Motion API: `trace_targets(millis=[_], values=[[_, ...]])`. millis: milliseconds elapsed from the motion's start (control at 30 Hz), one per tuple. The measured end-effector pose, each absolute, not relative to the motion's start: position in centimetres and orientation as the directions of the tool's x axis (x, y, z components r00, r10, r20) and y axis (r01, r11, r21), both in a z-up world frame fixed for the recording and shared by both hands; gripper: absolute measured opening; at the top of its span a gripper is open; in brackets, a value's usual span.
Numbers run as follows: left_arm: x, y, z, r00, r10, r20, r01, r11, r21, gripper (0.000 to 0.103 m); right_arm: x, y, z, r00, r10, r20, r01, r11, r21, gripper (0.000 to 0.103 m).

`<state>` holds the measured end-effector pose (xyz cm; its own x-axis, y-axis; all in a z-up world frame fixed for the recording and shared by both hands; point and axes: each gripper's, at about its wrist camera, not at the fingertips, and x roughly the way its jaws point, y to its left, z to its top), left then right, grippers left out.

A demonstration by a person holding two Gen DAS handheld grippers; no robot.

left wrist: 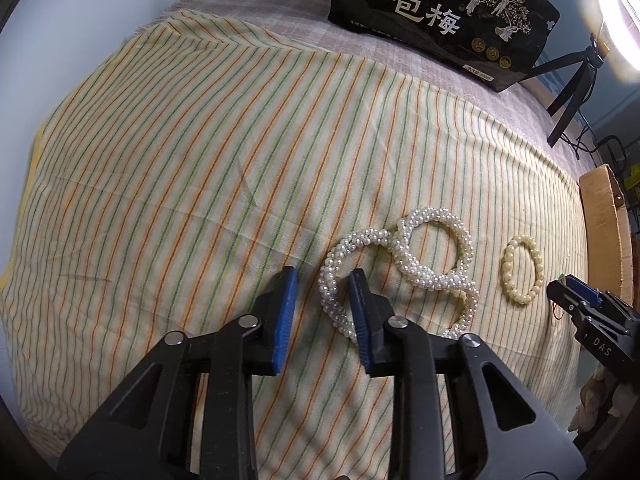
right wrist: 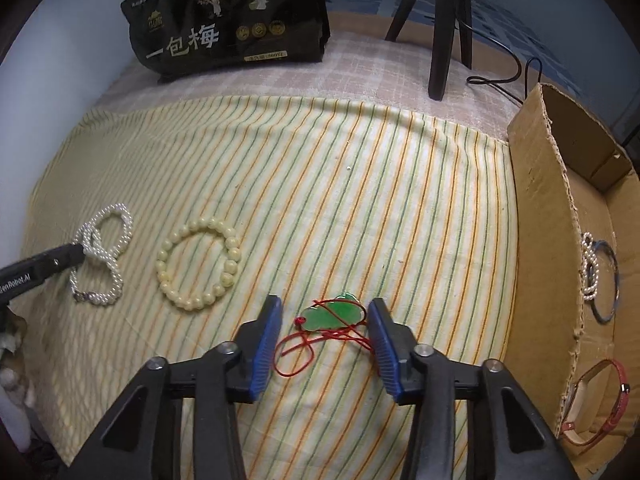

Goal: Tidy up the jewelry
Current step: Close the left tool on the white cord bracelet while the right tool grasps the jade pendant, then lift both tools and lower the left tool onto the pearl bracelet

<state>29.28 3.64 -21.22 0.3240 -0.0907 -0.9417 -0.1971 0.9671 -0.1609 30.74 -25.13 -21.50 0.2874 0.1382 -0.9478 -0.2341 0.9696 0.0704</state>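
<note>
Striped cloth [right wrist: 360,200], black bag [right wrist: 228,12] reading "一包梅"

Left tongs [left wrist: 322,312] parted, low over the surface; right tongs [right wrist: 325,346] spread wider, likewise low.

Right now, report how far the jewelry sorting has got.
Done: a pearl strand, blue bangle and red strap lie in the cardboard box. In hand: nothing gripped; the open right gripper brackets the green pendant, the open left gripper straddles the pearl bracelets. Left: those, plus the cream bead bracelet.
</note>
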Motion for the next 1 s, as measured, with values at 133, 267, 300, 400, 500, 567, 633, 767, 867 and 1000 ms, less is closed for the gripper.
trace_targets(millis=[133, 267, 300, 400, 500, 567, 633, 767, 867, 1000], values=[[29.0, 4.0, -21.2, 0.325, -0.083, -0.942, -0.200, 0.967, -0.155, 0.009, 30.7, -25.5, -21.4, 0.287, 0.158, -0.945, -0.226, 0.970, 0.094, 0.033], [28.8, 3.7, -20.8, 0.328, -0.081, -0.941, -0.198, 0.968, -0.152, 0.007, 30.6, -25.6, -21.1, 0.290, 0.162, -0.943, -0.228, 0.969, 0.096, 0.032], [28.7, 3.6, -20.6, 0.330, -0.083, -0.940, -0.200, 0.967, -0.156, 0.007, 30.5, -25.6, -21.0, 0.291, 0.164, -0.943, -0.227, 0.969, 0.099, 0.032], [28.5, 3.6, -20.0, 0.343, -0.096, -0.934, -0.201, 0.964, -0.174, 0.007, 30.0, -25.6, -20.3, 0.299, 0.175, -0.938, -0.228, 0.968, 0.108, 0.032], [28.3, 3.5, -19.0, 0.366, -0.115, -0.924, -0.201, 0.959, -0.199, 0.007, 29.7, -25.5, -19.3, 0.315, 0.193, -0.929, -0.232, 0.965, 0.121, 0.032], [28.0, 3.5, -18.1, 0.385, -0.135, -0.913, -0.202, 0.953, -0.226, 0.006, 29.5, -25.6, -18.4, 0.332, 0.207, -0.920, -0.234, 0.963, 0.133, 0.032], [27.7, 3.3, -16.9, 0.408, -0.160, -0.899, -0.194, 0.947, -0.257, 0.006, 29.1, -25.6, -17.4, 0.349, 0.224, -0.910, -0.238, 0.960, 0.145, 0.032], [27.0, 2.6, -14.2, 0.460, -0.199, -0.865, -0.150, 0.943, -0.297, 0.006, 28.5, -25.7, -15.7, 0.381, 0.239, -0.893, -0.247, 0.957, 0.151, 0.032], [26.6, 1.7, -12.0, 0.498, -0.231, -0.836, -0.118, 0.937, -0.329, 0.006, 28.0, -25.7, -14.3, 0.406, 0.255, -0.878, -0.250, 0.955, 0.161, 0.032], [26.5, 0.7, -9.9, 0.531, -0.268, -0.804, -0.089, 0.926, -0.367, 0.006, 27.5, -25.8, -12.9, 0.434, 0.265, -0.861, -0.258, 0.952, 0.163, 0.032]])
